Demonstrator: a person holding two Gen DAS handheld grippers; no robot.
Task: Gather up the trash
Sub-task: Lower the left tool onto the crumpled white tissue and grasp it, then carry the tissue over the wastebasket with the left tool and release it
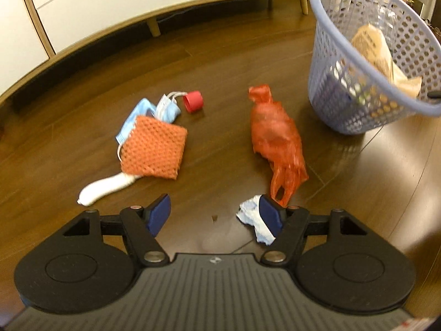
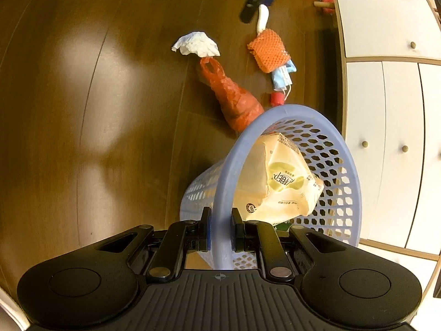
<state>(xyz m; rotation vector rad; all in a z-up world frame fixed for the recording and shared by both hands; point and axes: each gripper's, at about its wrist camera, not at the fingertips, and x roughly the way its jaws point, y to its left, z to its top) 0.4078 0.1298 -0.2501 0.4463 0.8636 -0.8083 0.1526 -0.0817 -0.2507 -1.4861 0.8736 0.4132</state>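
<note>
On the floor: your crumpled white tissue, beside a red plastic bag.
Left gripper: jaws wide, empty.
Right gripper: you clamp the lavender basket rim.

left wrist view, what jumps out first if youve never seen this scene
The orange plastic bag lying mid-floor grabs the eye, with the orange foam net to its left over a blue face mask. At right stands the lavender basket, tilted, its rim clamped by the right gripper.

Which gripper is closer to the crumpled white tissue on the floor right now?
Left. The left gripper hangs open right over the crumpled tissue, one finger overlapping it. The right gripper is shut on the basket rim, beyond the red bag.
</note>
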